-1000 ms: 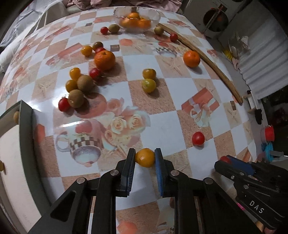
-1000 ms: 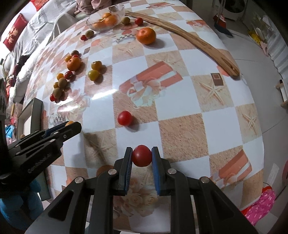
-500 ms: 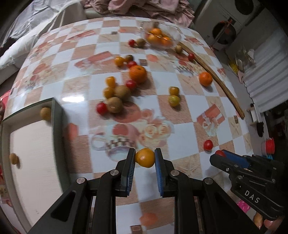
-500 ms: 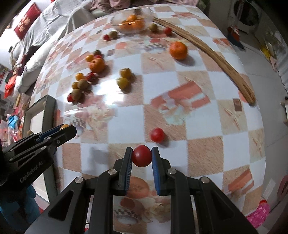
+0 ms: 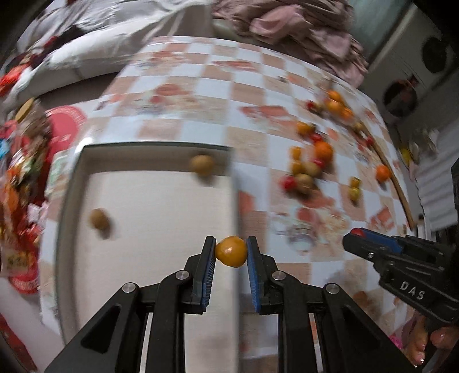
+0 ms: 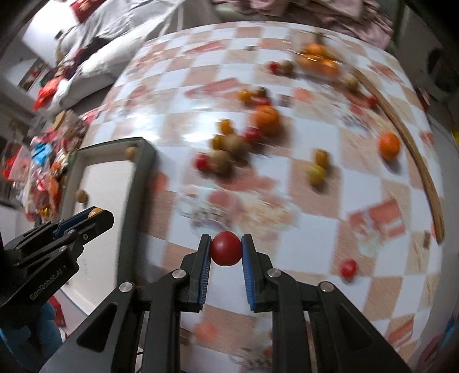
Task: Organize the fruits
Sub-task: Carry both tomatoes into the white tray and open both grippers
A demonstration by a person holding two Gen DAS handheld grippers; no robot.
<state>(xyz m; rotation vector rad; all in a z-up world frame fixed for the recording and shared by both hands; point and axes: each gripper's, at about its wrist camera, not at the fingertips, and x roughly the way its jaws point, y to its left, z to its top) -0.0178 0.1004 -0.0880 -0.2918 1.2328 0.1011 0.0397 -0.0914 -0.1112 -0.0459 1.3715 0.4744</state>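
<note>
The small orange fruit (image 5: pixel 231 251) is clamped between the jaws of the left gripper (image 5: pixel 231 254), above the right edge of the tray (image 5: pixel 68 183). The red tomato (image 6: pixel 225 248) is clamped in the jaws of the right gripper (image 6: pixel 225 249), over the desk (image 6: pixel 315 200) just beside the tray. Judged step: carrying both fruits to the tray, where two brown fruits (image 5: pixel 99 219) lie. Next move: position each gripper over bare tray floor, lower, then release.

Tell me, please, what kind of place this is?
Probably a lived-in room at home, not a lab: a round table with a checked, printed tablecloth, a bed or sofa with white bedding behind it, and crumpled pink clothes piled nearby.
</note>
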